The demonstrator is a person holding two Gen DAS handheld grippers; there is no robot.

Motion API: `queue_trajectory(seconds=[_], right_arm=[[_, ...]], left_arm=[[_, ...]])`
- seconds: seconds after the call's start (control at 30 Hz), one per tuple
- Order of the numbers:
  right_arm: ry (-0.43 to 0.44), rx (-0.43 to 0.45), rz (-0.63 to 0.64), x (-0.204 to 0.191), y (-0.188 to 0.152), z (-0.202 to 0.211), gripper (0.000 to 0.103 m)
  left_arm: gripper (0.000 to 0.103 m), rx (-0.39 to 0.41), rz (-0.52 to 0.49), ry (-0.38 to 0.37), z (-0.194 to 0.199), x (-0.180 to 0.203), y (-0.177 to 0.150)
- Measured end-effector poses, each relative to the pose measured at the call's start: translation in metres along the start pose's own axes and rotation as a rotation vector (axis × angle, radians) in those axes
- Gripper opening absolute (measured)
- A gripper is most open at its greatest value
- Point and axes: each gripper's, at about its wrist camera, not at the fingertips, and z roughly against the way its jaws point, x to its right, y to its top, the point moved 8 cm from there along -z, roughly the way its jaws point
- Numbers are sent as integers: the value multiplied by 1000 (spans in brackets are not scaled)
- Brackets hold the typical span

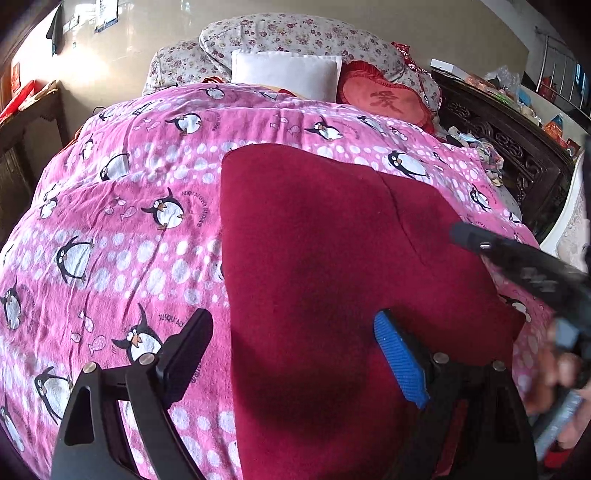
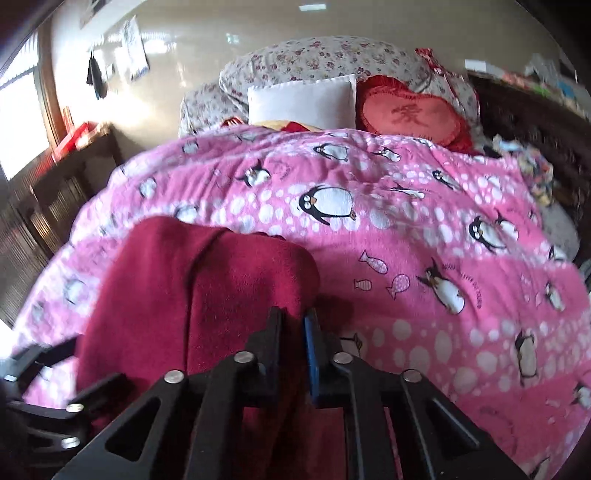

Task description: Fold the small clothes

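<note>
A dark red fleece garment [image 1: 325, 240] lies spread on a pink penguin blanket [image 1: 129, 229]. My left gripper [image 1: 291, 321] hovers open over the garment's near left edge. Its black finger [image 1: 192, 339] is above the blanket and its blue pad [image 1: 399, 358] above the red cloth, with nothing pinched. In the right wrist view my right gripper [image 2: 293, 317] is shut on the near right edge of the garment [image 2: 221, 277], and red cloth shows between the narrow jaws. A hand holds that gripper at the right edge of the left wrist view.
At the head of the bed lie a white pillow [image 1: 286, 74], a red heart cushion [image 1: 388, 98] and a floral quilt [image 1: 288, 35]. Dark carved wooden furniture [image 1: 509, 147] with clutter stands along the right. A wooden table [image 1: 29, 110] stands at the left.
</note>
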Motion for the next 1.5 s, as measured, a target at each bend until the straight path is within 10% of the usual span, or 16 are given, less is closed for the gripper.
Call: queue_trajectory(seconds=[0.17, 0.53, 0.63, 1.17, 1.5], right_arm=[[95, 3, 24, -25, -15, 44, 40], [176, -83, 58, -50, -85, 61, 41], [211, -93, 90, -59, -91, 52, 8], [117, -94, 105, -41, -98, 57, 9], [79, 50, 169, -64, -59, 94, 13]], left_arm=[[89, 6, 10, -1, 0, 0, -1], [89, 28, 23, -9, 25, -10, -9], [89, 25, 24, -15, 34, -12, -14], [93, -19, 27, -7, 25, -13, -48], [93, 9, -3, 21, 35, -5, -44]])
